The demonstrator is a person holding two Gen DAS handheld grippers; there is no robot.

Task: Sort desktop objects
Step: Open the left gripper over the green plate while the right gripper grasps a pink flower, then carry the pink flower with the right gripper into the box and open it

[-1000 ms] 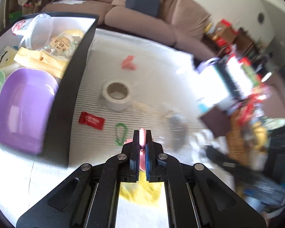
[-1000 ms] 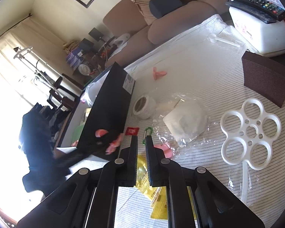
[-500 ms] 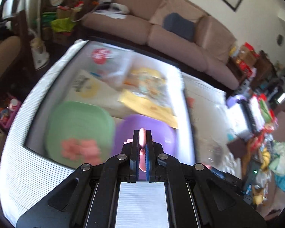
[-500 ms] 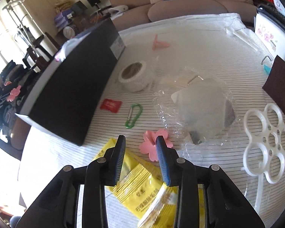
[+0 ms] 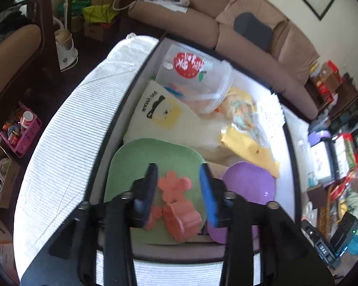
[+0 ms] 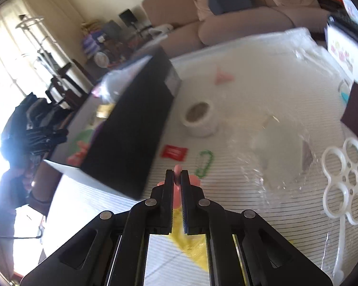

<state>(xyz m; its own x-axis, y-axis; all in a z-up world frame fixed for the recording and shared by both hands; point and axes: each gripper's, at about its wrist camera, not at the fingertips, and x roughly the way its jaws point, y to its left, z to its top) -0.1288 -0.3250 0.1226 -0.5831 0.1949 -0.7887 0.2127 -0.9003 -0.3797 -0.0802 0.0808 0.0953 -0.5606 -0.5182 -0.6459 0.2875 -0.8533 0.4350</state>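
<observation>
Hovering my left gripper [image 5: 179, 186] with fingers spread wide and empty above the pink flower pieces [image 5: 176, 202] on the green plate [image 5: 136, 162] inside the near box, I am pinching another pink flower [image 6: 177, 186] tight in my right gripper [image 6: 177, 178] over the table, likely for the same plate.

L gripper [image 5: 179, 186] hangs over the green plate [image 5: 136, 164] w/ jaws spread wide, nothing between them. Pink flower pieces [image 5: 176, 202] lie on the plate below. Purple bowl [image 5: 250, 186] just beside it on the right; both sit inside the box [image 5: 290, 140] w/ yellow packets [image 5: 250, 150] & a clear tub [image 5: 198, 78].
</observation>
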